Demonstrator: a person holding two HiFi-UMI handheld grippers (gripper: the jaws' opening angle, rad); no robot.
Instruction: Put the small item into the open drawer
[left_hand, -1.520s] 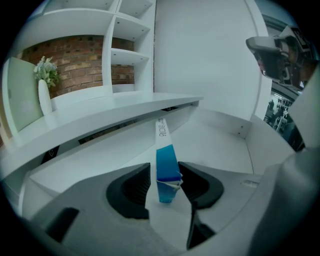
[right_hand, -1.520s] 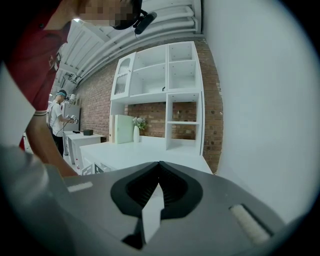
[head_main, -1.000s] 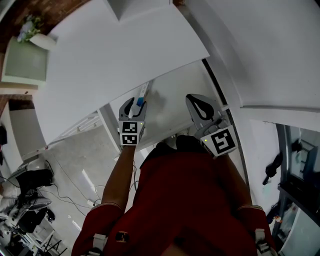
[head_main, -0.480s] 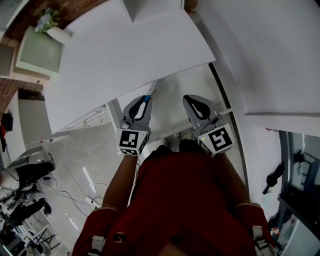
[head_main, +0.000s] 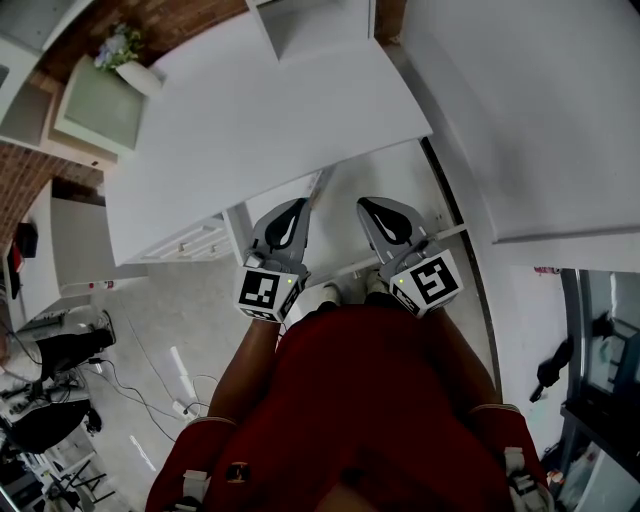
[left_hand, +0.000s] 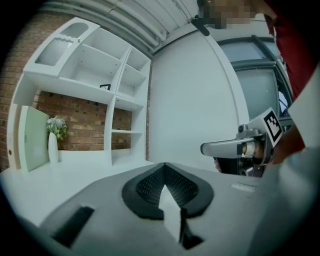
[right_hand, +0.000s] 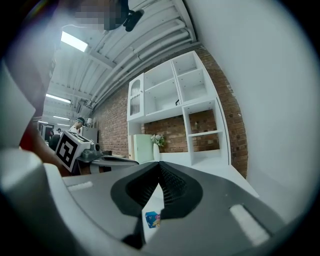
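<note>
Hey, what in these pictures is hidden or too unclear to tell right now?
1. Small item: the right gripper view shows only a blue scrap through the slit of the shut right tongs; they hide the rest.
2. Drawer: in the head view both tongs cover much of it; no item shows there.
3. Left gripper view: the shut left tongs point at shelves; the drawer is below the frame edge.
</note>
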